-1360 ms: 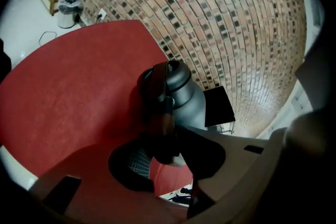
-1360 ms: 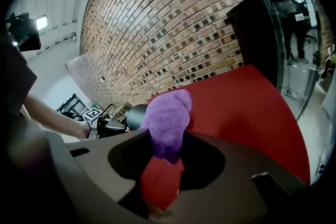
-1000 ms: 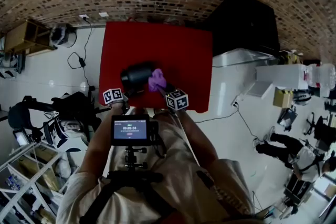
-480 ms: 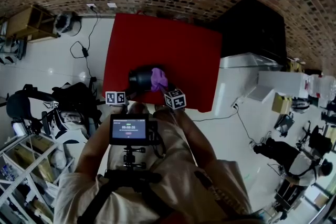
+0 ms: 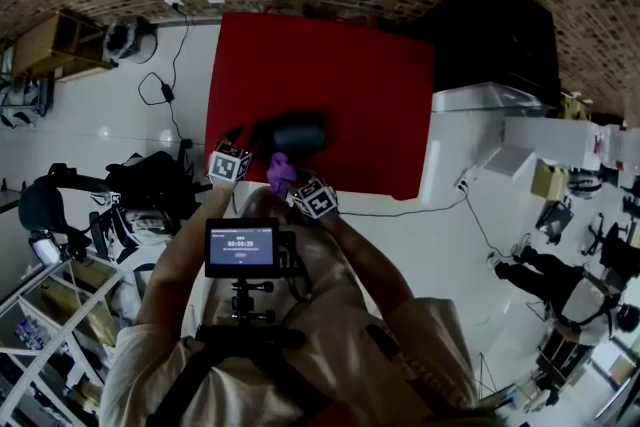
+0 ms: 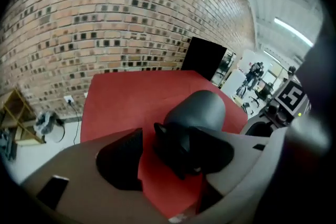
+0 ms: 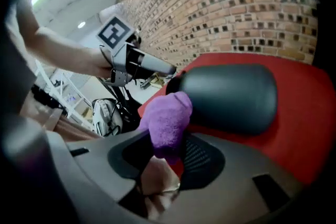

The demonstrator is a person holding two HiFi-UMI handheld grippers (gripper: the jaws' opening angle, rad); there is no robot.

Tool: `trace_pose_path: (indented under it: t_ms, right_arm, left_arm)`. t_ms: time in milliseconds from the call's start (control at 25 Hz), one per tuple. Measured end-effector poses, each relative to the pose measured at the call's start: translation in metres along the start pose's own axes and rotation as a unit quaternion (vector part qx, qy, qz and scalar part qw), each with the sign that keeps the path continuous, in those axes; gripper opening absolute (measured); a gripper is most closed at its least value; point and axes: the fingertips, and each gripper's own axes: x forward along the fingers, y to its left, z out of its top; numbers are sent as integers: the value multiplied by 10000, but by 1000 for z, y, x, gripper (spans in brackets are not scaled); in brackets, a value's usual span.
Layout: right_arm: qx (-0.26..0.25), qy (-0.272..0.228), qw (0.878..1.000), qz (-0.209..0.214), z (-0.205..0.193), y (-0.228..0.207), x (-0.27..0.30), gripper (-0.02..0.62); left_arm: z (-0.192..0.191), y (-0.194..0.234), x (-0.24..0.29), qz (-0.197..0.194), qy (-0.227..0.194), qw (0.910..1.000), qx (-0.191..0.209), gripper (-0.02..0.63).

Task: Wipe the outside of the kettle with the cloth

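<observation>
Nearest the person, the right gripper [image 7: 168, 161] is clenched on the purple cloth [image 7: 167, 118]. It pinches low, so a soft wad stands out past the jaws and almost touches the kettle [image 7: 231, 91]. The cloth looks light and limp. It should fold to the curve under little pressure, and a bite lower down would leave more pile free for wiping.

Beside it, the left gripper [image 6: 167, 165] is released. Its jaws have just been opening and press on nothing, though the kettle's near end, with what may be the handle or spout, shows in the gap between them. Whether it brushes the right-hand jaw is hard to tell.

The kettle lies on its side on the red table [image 5: 340, 65], near the front edge. It is dark, smooth and rounded – a stiff shell, probably not heavy if empty. On its side it will likely roll or skid under a wiping stroke, so the sensible hold is that jutting near end, not the slick barrel. Steadying it there would leave the long flank open to the cloth.

Past the table is a brick wall [image 6: 105, 18]
</observation>
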Motion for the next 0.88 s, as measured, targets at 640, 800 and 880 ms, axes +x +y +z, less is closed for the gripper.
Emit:
trace_pose_path:
  t_ms: [640, 800, 880]
  right_arm:
    - [3315, -1147, 9260, -1393, -33, -185, -75, 156]
    - [2063, -1756, 9478, -1682, 26, -168, -127, 156]
    - [1087, -1921, 9682, -1178, 62, -112, -121, 156]
  left_arm:
    - [-6, -26, 26, -358, 265, 9799, 1946, 61]
    - [-3, -30, 24, -448, 189, 9830, 1772, 63]
    - [-1, -32, 24, -465, 182, 9827, 1782, 63]
